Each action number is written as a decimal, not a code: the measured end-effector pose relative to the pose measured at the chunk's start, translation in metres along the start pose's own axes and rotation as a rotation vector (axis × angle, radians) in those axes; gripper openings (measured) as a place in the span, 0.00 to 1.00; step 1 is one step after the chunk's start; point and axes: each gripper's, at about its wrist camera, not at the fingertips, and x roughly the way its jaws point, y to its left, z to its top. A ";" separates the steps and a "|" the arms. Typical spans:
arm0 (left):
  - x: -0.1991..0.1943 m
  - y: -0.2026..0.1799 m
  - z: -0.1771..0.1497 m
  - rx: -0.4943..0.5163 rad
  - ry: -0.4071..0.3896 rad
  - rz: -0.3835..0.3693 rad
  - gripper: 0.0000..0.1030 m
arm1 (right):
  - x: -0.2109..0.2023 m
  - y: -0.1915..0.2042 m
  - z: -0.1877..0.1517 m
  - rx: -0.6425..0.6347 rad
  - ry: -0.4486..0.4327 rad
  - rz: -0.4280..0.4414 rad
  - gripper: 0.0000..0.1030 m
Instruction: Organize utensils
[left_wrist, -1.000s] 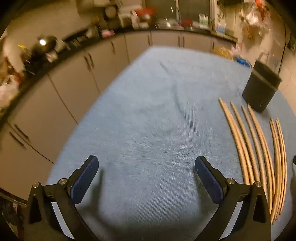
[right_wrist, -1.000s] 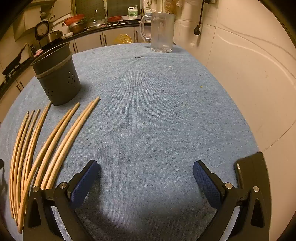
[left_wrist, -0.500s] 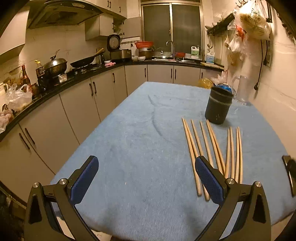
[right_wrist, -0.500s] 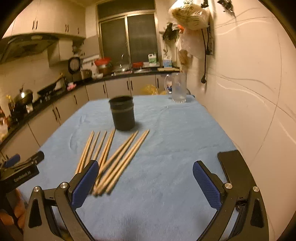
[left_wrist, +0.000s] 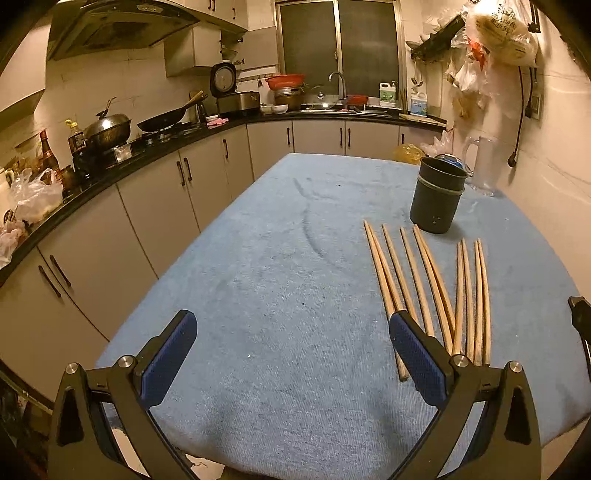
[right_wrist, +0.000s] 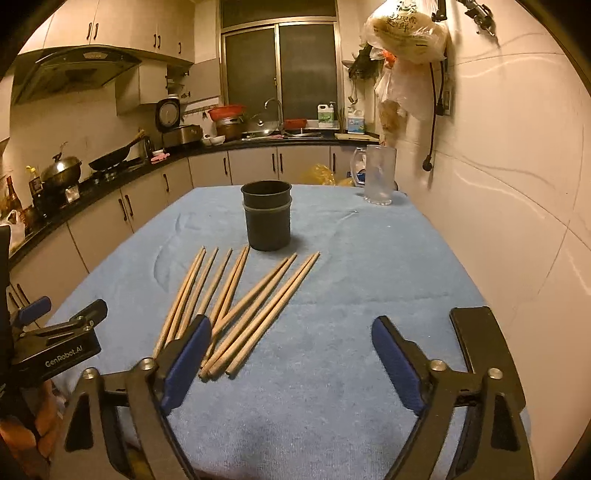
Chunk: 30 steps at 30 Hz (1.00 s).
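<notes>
Two hand-held grippers hovering over the near edge of a blue-clothed table (right_wrist: 369, 266) — neither grasping anything.

Wooden chopsticks (right_wrist: 236, 310) are lying fanned out flat just in front of the dark utensil cup (right_wrist: 266, 216), which is standing upright; a clear pitcher (right_wrist: 377, 174) is standing behind it. The left gripper (left_wrist: 291, 354) is gaping wide; the right gripper (right_wrist: 291, 362) — jaws just narrowing — is still released, nothing between its pads.

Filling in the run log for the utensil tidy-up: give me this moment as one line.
stage: pre-grasp | chopsticks: loose on cloth | holder: upright, apart | left tool: open, empty | right tool: open, empty, just narrowing
</notes>
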 end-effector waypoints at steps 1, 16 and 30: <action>0.001 -0.001 -0.001 -0.001 -0.001 0.002 1.00 | 0.000 -0.001 -0.001 0.002 0.001 -0.004 0.82; 0.003 -0.005 0.000 0.001 0.009 0.015 1.00 | 0.008 -0.008 -0.004 0.035 0.038 -0.017 0.77; 0.005 -0.011 -0.002 0.019 0.002 0.007 1.00 | 0.011 -0.010 -0.005 0.034 0.046 -0.022 0.77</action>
